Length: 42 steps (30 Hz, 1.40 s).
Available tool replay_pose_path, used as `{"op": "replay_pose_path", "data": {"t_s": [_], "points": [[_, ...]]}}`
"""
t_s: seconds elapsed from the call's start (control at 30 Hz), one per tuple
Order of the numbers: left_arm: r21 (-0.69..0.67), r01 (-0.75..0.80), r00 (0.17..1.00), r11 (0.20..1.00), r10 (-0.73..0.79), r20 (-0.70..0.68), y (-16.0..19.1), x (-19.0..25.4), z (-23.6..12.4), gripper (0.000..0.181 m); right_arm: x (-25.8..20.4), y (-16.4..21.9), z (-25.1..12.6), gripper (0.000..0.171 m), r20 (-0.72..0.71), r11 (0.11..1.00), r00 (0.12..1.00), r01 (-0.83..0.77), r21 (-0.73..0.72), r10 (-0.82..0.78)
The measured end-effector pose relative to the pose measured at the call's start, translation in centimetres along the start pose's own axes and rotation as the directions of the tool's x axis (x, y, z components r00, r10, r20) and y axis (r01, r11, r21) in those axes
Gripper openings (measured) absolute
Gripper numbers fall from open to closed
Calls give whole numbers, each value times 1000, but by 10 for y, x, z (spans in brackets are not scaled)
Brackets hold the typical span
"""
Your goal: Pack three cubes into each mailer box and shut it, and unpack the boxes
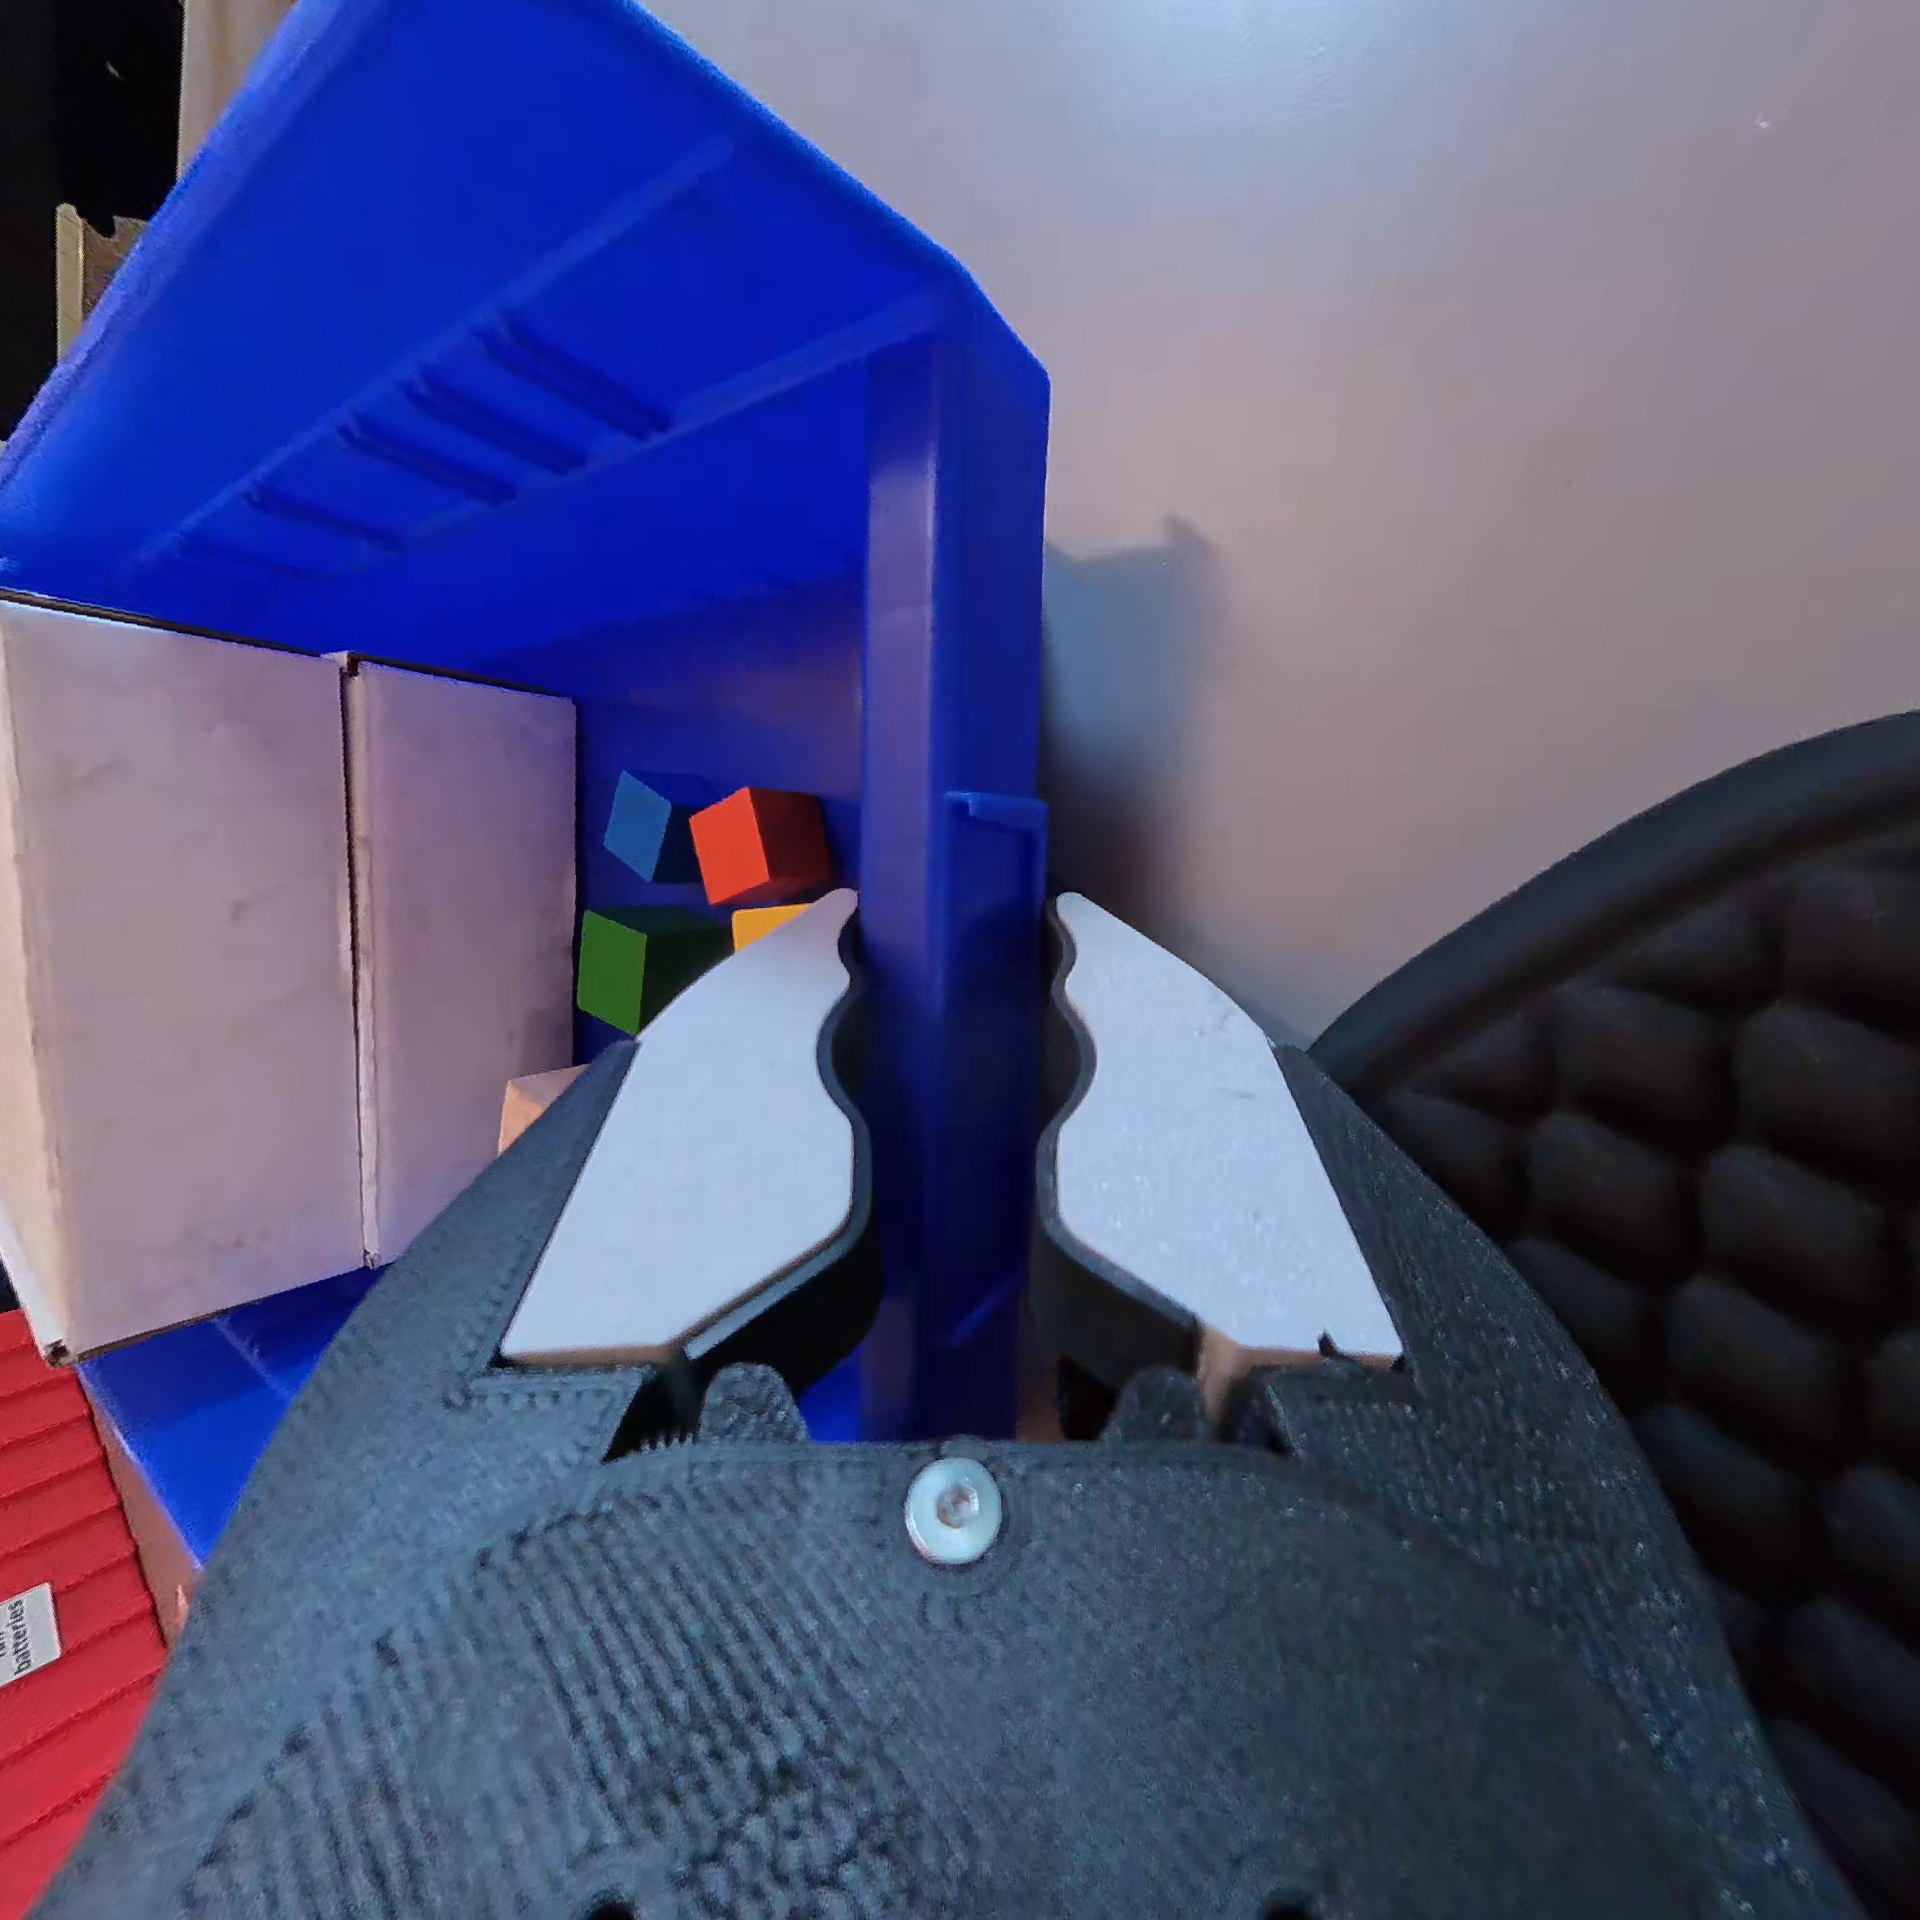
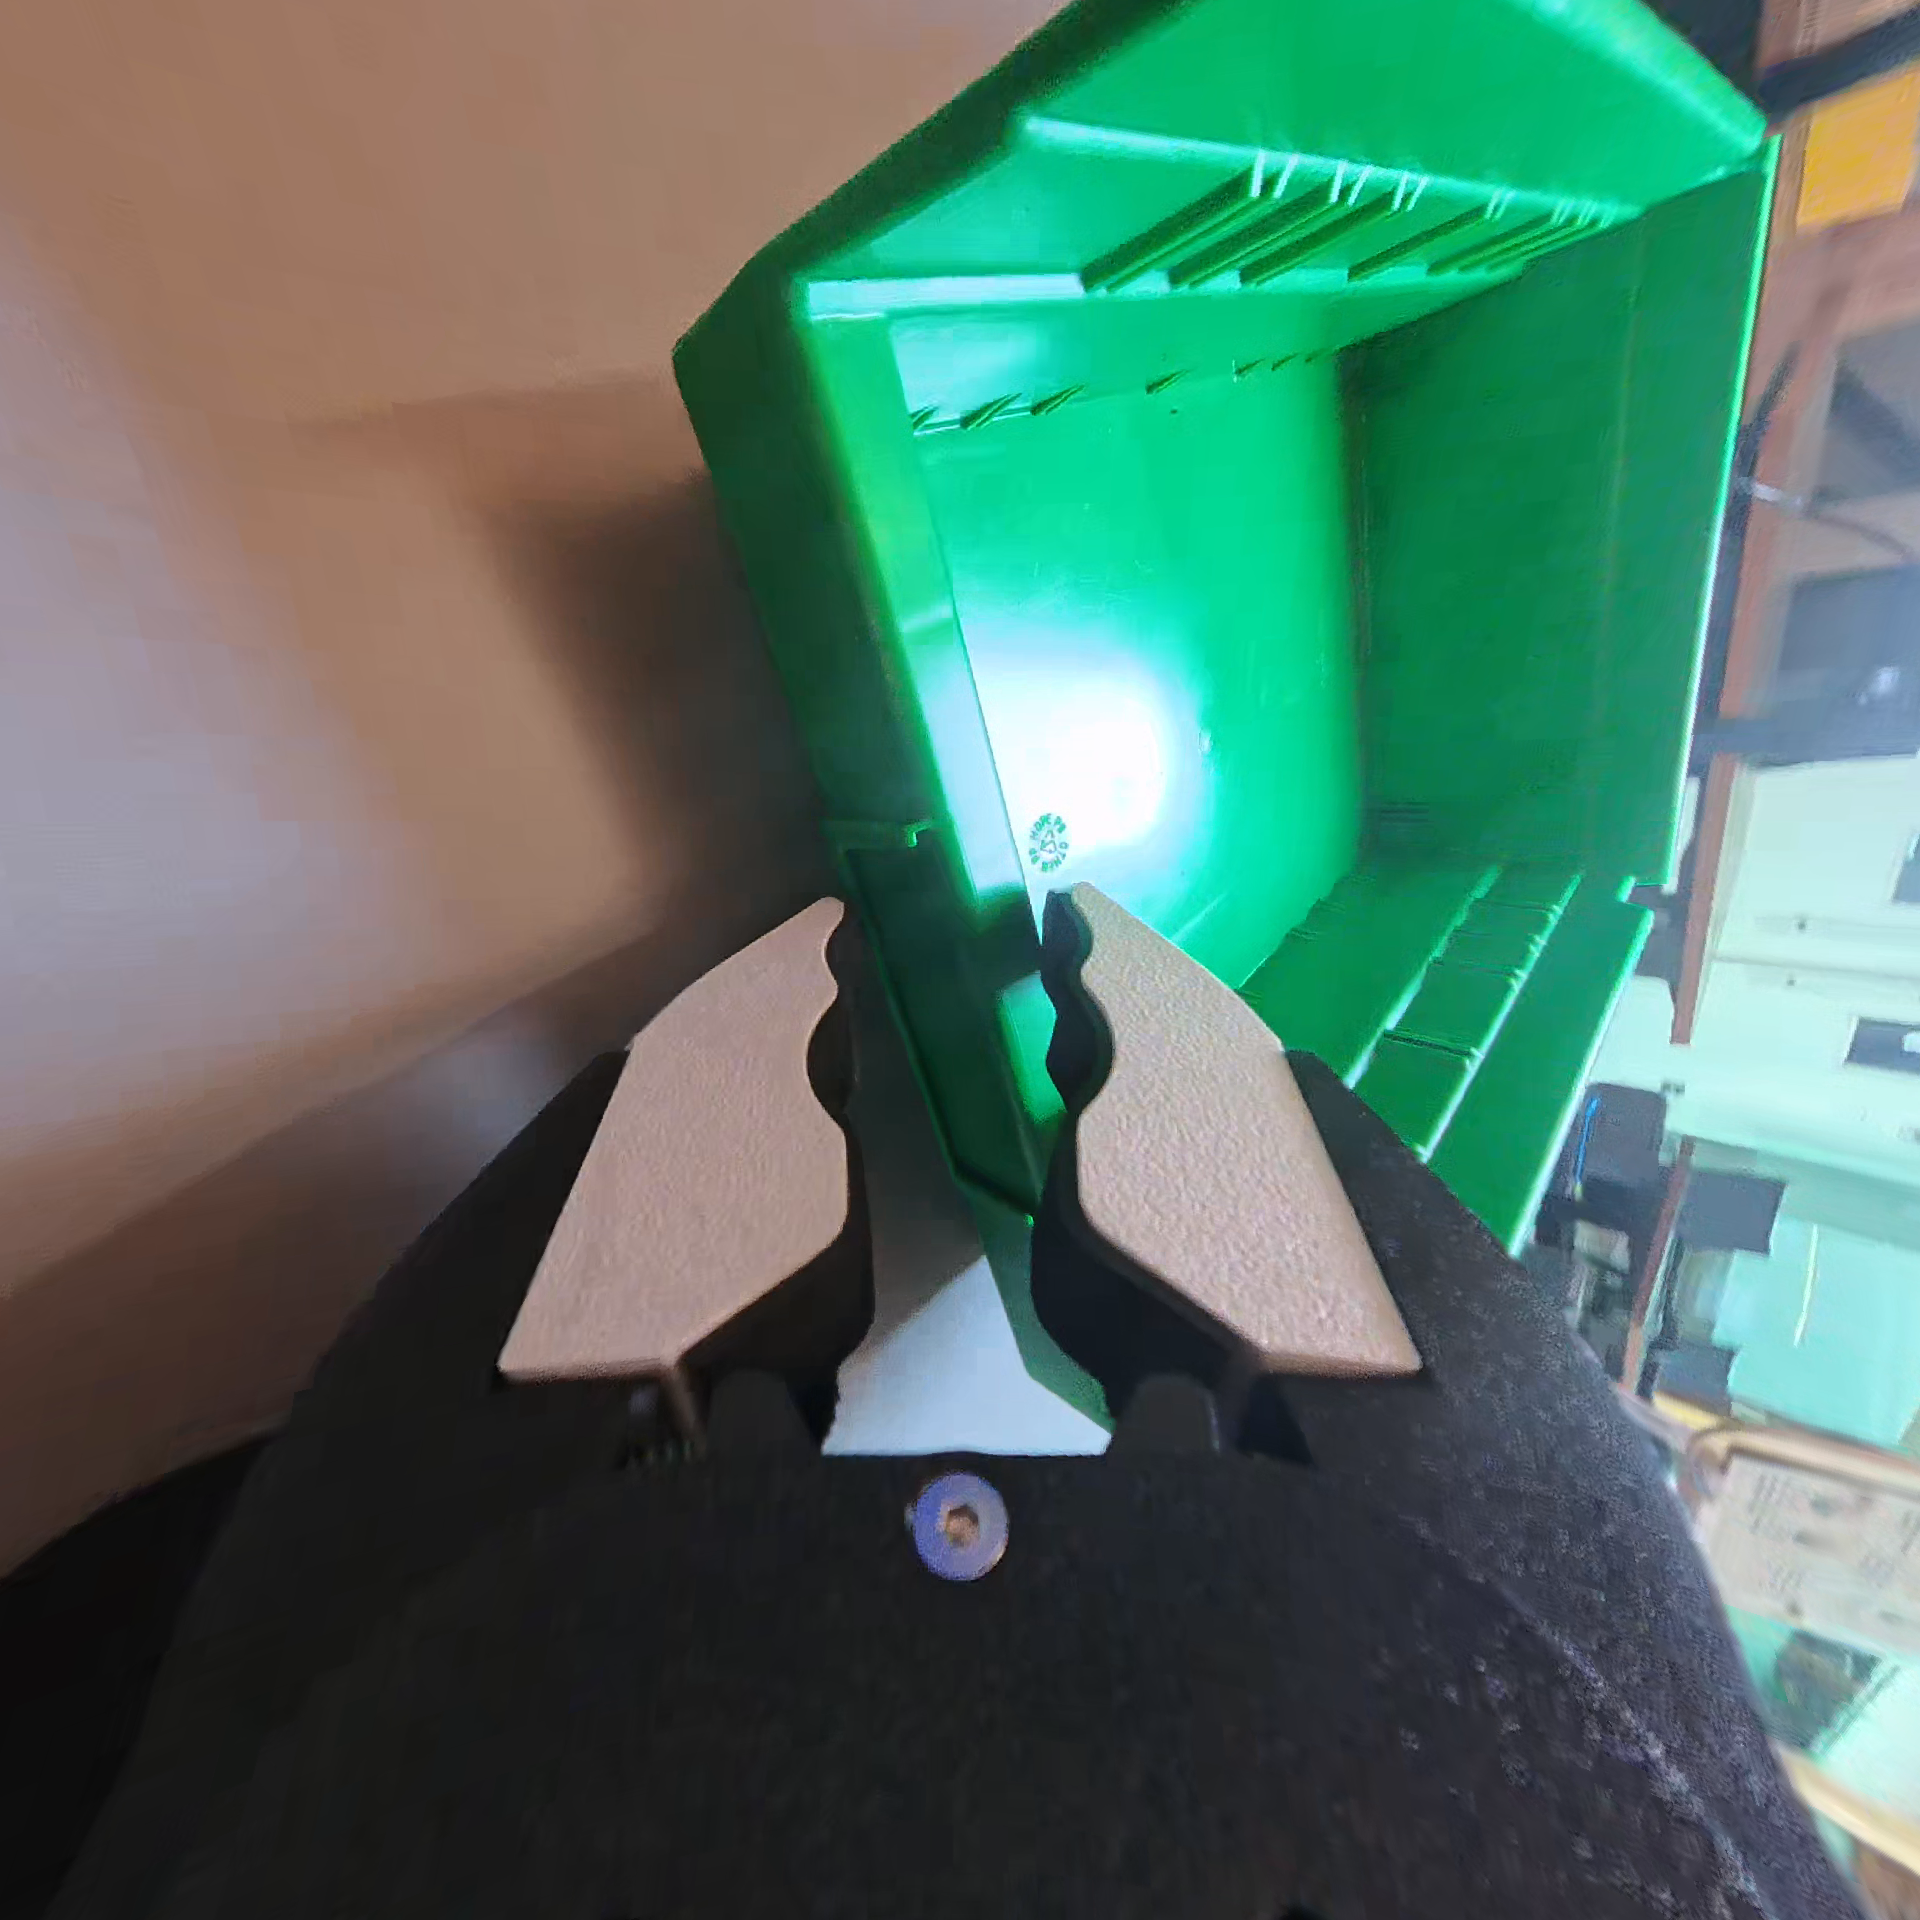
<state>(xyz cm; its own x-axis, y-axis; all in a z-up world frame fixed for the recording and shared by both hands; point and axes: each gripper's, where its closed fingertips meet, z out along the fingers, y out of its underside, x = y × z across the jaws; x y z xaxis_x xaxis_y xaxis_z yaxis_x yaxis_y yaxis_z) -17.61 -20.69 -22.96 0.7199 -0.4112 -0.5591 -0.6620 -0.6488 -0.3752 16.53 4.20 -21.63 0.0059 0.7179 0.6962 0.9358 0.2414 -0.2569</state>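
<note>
In the left wrist view my left gripper (image 1: 954,906) is shut on the side wall of a blue plastic bin (image 1: 951,644). Inside the bin stand two closed white mailer boxes (image 1: 187,935) (image 1: 468,935). Beside them lie loose cubes: a red one (image 1: 753,844), a blue one (image 1: 639,826), a green one (image 1: 634,966) and an orange one (image 1: 767,923) partly behind my finger. In the right wrist view my right gripper (image 2: 948,906) is shut on the side wall of a green plastic bin (image 2: 831,582), whose inside shows nothing in it.
A black quilted chair back (image 1: 1683,1195) is close on the right of the left gripper. A red ribbed thing with a label (image 1: 52,1538) lies at lower left. A pale tabletop (image 1: 1455,364) lies under the blue bin. Shelving and cardboard boxes (image 2: 1808,1538) show beyond the green bin. Across from one pair of fingers to the other is roughly 40 cm.
</note>
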Motion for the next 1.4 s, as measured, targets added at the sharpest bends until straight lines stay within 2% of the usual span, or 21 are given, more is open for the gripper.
{"op": "replay_pose_path", "data": {"t_s": [0.23,0.37,0.43,0.5,0.57,0.63,0.7,0.77,0.83,0.9,0.93,1.07,1.17,1.4], "points": [[14,-7,1000,1000,7,-3,-2,-9,7,30,46,-4,49,32,-69,997,997,-26,-67,21],[31,-16,1000,999,16,9,-3,-20,16,31,55,-2,57,32,-51,997,997,-53,-57,50],[41,-22,1000,999,22,11,-3,-25,19,31,51,-12,50,36,-35,994,994,-104,36,106],[62,18,1000,998,-17,-17,-5,-28,19,34,42,-33,34,44,39,963,983,-184,196,180],[128,105,993,986,-97,-67,-15,-33,8,40,37,-53,12,53,102,903,970,-243,354,221],[232,202,978,951,-186,-92,-30,-47,-12,43,34,-67,-6,52,146,829,958,-288,479,248],[322,286,958,902,-278,-73,-41,-74,-32,45,30,-73,-14,50,177,780,950,-312,543,257],[359,308,943,881,-334,11,-43,-111,-43,50,24,-77,-15,49,204,761,946,-323,563,250],[308,274,945,911,-315,92,-39,-143,-41,58,21,-81,-13,47,214,759,947,-320,566,240],[179,210,959,961,-238,154,-28,-172,-25,67,18,-83,-11,47,222,760,947,-318,567,231],[113,189,969,975,-204,140,-22,-183,-13,71,16,-83,-11,47,227,760,947,-318,567,227],[-134,140,990,981,-143,-18,7,-216,30,98,8,-80,-9,46,233,768,949,-308,561,211],[-283,114,970,952,-169,-178,23,-229,47,119,3,-78,-8,46,253,765,946,-315,561,204],[-432,37,898,901,-220,-382,38,-231,73,135,-3,-76,2,46,321,768,923,-361,529,213]]}}
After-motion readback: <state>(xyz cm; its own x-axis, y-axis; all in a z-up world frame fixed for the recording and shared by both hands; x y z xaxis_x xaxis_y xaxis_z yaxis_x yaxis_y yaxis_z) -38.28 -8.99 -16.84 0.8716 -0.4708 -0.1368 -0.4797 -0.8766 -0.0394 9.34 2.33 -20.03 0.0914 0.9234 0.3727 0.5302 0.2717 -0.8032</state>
